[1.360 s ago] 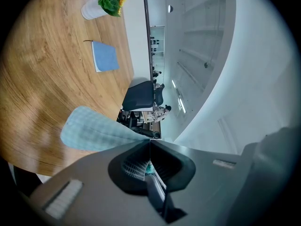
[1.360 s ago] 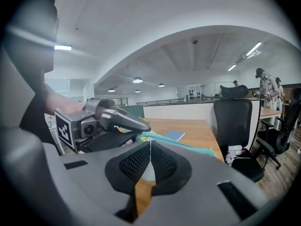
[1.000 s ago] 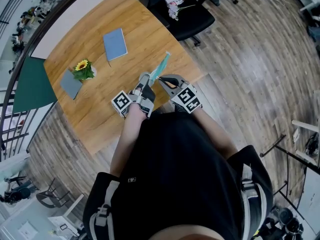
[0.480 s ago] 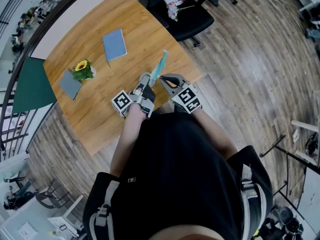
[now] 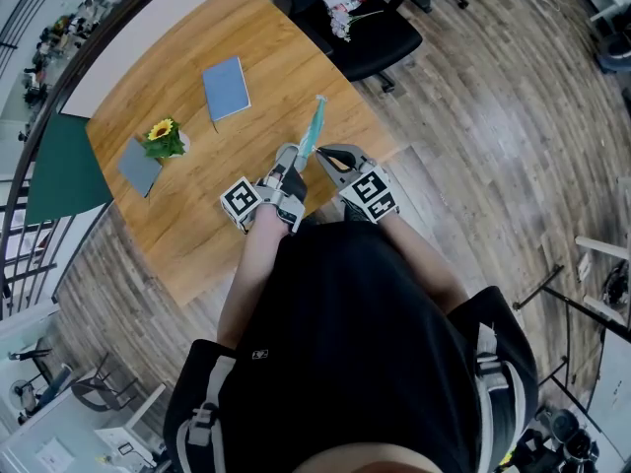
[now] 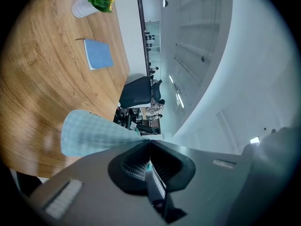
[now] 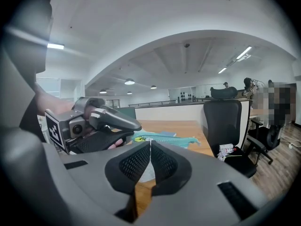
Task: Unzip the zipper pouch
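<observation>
- You faced a wooden table (image 5: 197, 235) on a plank floor (image 5: 493, 136).
- A black office chair (image 5: 380, 37) stood beside it.
- Overhead, ceiling lights (image 7: 129, 82) glowed.

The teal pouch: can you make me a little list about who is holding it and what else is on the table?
pouch: teal checked pouch, sticking out over the table
left gripper: shut on the pouch's near end
right gripper: jaws together beside the pouch; a pinch on the zipper pull cannot be told
table: wooden
also there: blue notebook, yellow flower, grey flat thing
</observation>
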Available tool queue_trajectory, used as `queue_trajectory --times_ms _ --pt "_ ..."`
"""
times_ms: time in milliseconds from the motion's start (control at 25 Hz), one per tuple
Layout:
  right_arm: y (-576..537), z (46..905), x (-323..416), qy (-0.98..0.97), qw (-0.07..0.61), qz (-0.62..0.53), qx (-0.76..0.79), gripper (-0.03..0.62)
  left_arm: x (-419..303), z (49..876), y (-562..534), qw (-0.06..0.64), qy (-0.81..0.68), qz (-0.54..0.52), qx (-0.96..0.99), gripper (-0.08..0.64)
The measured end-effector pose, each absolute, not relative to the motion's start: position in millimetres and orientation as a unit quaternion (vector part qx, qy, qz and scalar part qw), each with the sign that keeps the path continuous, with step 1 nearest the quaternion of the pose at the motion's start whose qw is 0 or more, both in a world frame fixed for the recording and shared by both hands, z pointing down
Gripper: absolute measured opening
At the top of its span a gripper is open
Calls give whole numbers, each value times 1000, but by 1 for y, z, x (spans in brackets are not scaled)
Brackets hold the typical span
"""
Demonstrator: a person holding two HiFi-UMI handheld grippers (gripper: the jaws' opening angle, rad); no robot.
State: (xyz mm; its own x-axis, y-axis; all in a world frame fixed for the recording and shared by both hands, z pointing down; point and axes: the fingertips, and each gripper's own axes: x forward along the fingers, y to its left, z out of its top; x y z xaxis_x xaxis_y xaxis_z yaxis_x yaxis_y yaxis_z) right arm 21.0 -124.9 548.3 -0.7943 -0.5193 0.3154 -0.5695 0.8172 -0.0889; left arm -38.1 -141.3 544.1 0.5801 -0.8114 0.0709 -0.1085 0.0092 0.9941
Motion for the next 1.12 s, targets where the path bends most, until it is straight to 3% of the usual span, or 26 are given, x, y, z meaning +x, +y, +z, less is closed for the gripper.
queue_trajectory --times_ms 600,960,1120 --pt "-124 537 18 -949 131 59 280 6 -41 539 -144 609 -350 -311 641 12" --pt "-114 532 18 -955 128 41 263 5 -35 546 -141 625 -322 -320 635 61" --pt "-114 532 20 -955 128 42 265 6 -30 547 -140 636 -305 -319 633 38"
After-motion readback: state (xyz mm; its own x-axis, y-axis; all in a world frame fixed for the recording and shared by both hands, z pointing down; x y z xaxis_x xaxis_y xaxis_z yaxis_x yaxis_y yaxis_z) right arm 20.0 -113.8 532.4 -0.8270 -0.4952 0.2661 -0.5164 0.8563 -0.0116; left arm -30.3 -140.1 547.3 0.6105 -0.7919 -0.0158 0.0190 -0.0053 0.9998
